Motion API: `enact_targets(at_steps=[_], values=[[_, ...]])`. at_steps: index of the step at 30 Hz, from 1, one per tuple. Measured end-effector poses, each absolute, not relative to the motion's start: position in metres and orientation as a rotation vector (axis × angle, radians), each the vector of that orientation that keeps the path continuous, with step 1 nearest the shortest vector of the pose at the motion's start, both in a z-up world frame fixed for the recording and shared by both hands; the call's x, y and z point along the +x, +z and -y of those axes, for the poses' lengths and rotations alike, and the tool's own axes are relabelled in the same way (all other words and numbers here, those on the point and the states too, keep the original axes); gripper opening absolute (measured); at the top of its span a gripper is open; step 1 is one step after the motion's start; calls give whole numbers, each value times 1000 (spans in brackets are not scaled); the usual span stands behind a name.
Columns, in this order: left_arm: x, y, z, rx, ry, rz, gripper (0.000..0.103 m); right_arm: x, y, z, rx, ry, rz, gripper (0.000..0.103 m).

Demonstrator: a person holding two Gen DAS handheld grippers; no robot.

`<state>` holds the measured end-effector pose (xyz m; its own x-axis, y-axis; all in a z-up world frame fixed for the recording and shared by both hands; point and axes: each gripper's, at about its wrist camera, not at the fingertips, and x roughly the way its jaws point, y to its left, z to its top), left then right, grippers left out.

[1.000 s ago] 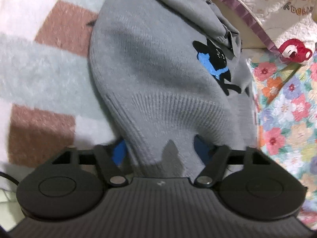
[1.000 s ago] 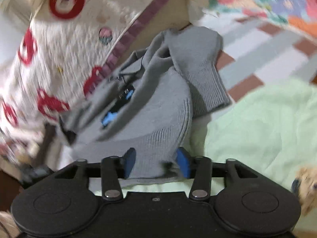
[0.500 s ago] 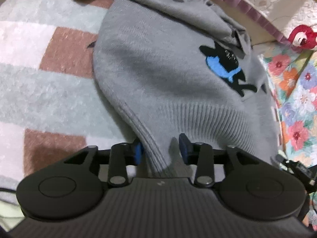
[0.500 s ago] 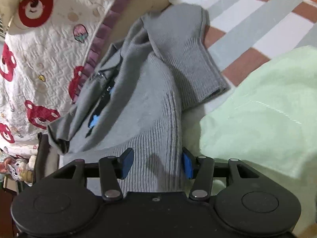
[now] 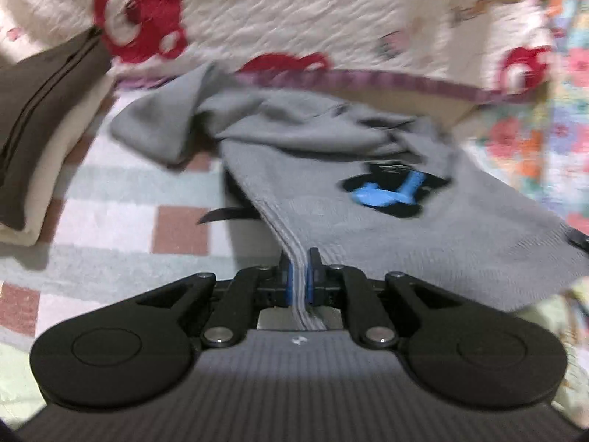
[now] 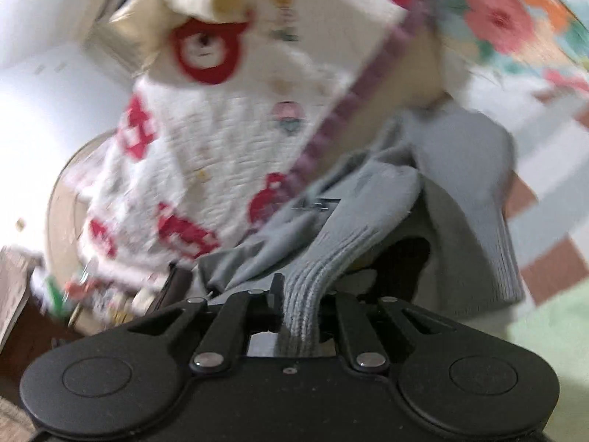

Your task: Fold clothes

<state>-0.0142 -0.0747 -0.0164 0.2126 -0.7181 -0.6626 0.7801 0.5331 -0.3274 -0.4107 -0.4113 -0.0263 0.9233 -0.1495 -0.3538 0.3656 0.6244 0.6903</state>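
Observation:
A grey knit sweater (image 5: 324,169) with a black and blue figure (image 5: 390,191) on its front lies on a checked blanket (image 5: 121,217). My left gripper (image 5: 299,276) is shut on its ribbed hem and holds that edge lifted. My right gripper (image 6: 299,305) is shut on another part of the ribbed hem of the sweater (image 6: 368,221), which is bunched and raised off the bed. One sleeve (image 6: 489,221) hangs down to the right in the right wrist view. Both views are blurred by motion.
A white quilt with red bears (image 5: 294,18) and a purple edge (image 5: 405,83) stands behind the sweater. A floral cover (image 5: 530,140) lies at the right. A dark and cream folded pile (image 5: 40,118) sits at the left. A pale green cloth (image 6: 552,331) lies at lower right.
Both grippers have closed on the sweater's ribbed hem and lifted it. The views have swung up towards the bear quilt, and the sweater has been pulled taut between them.

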Motion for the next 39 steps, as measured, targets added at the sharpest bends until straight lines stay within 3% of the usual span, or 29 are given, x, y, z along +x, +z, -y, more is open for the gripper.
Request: enact_targets(at_steps=[4, 11, 13, 15, 16, 18, 20, 22, 23, 24, 26, 29, 35, 39], values=[[-24, -28, 66, 55, -1061, -943, 6, -426, -32, 411, 807, -306, -351, 11], [-19, -114, 94, 183, -904, -1231, 10, -397, -94, 398, 683, -454, -672, 11], [-18, -115, 93, 177, -899, -1230, 17, -395, -103, 395, 678, -460, -715, 13], [-16, -114, 92, 155, -896, -1230, 42, -403, -110, 398, 728, -461, -707, 16], [-13, -117, 92, 140, -889, -1240, 47, -405, -113, 400, 755, -464, -700, 16], [-9, -123, 94, 123, -865, -1251, 49, -406, -121, 403, 809, -464, -684, 20], [-7, -129, 98, 113, -839, -1252, 49, -406, -129, 406, 862, -463, -668, 33], [-7, -132, 102, 110, -809, -1229, 46, -405, -137, 409, 904, -465, -636, 44], [-8, -132, 105, 114, -804, -1215, 21, -404, -142, 411, 921, -462, -615, 44], [-9, -130, 107, 123, -808, -1199, 7, -400, -146, 413, 934, -456, -594, 44], [-19, -117, 109, 165, -812, -1139, 7, -394, -149, 418, 973, -423, -533, 8], [-33, -88, 104, 194, -816, -1058, 6, -397, -131, 426, 1040, -310, -381, 9], [-33, -28, 46, -116, -880, -1071, 0, -426, -67, 422, 1022, -93, -209, 9], [-61, -10, 17, -98, -921, -1065, 0, -452, -63, 413, 1021, -16, -190, 9]])
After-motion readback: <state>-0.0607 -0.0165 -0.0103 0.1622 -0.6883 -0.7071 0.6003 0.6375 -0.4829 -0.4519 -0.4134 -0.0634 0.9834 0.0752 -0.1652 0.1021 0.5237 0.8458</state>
